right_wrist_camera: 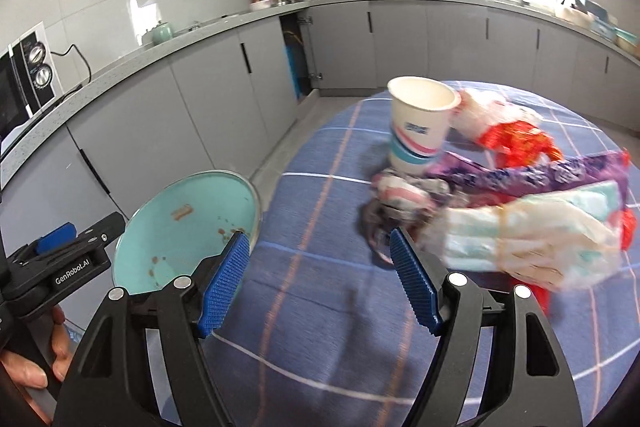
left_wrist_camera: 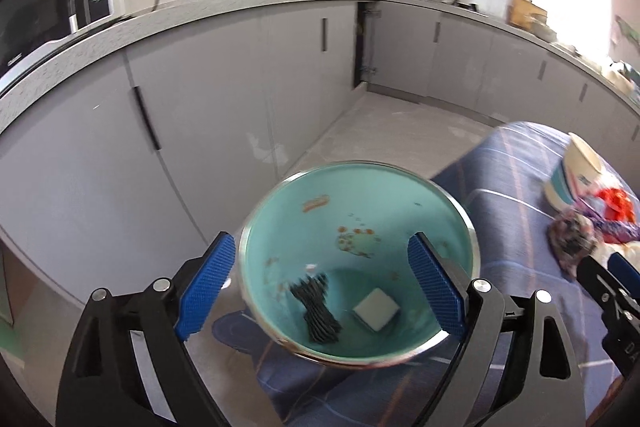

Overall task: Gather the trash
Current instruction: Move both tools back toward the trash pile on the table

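Look to your left in the right wrist view: the black body of the left gripper [right_wrist_camera: 80,251] carries white lettering, "GenRobot.AI" (the only print you can read). Ahead of your right gripper's fingers, the paper cup [right_wrist_camera: 420,125] has a small blue mark, too blurred to read.

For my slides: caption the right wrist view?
Open right gripper approaches crumpled wrappers beside a white paper cup.
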